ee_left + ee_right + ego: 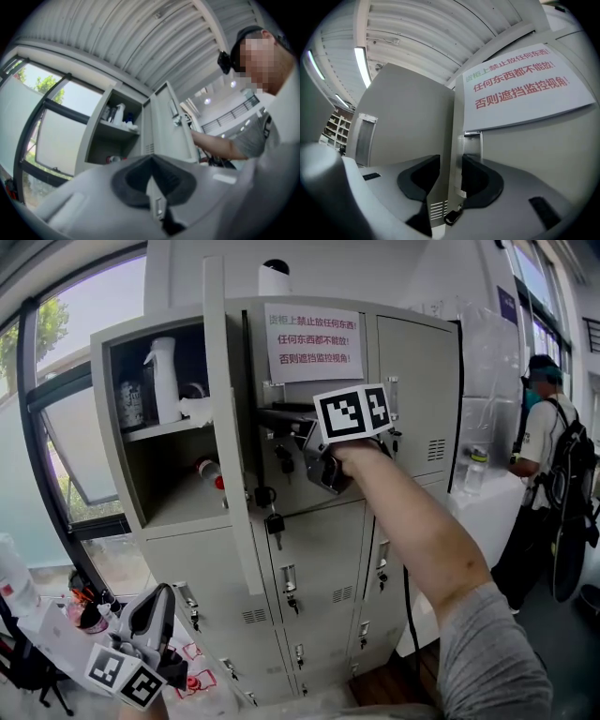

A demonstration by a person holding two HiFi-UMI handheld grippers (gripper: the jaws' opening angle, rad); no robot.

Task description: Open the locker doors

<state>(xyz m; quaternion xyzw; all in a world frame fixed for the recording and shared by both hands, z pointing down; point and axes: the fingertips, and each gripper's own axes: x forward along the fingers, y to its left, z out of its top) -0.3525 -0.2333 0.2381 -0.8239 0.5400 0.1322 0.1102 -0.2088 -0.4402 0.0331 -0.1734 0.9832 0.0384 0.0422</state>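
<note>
One open door (228, 456), upright, edge toward me; my right claw (450, 164) straddles it, jaws wide; left claw (150, 161), seven o'clock, closed.

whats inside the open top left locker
On the upper shelf: a white spray bottle, a dark jar and a white rag. Below: a white thing with a red cap. The open door covers the right side.

A workplace locker area: grey metal lockers (319, 549) with a posted notice (313, 343) beside tall windows (66, 409).
</note>
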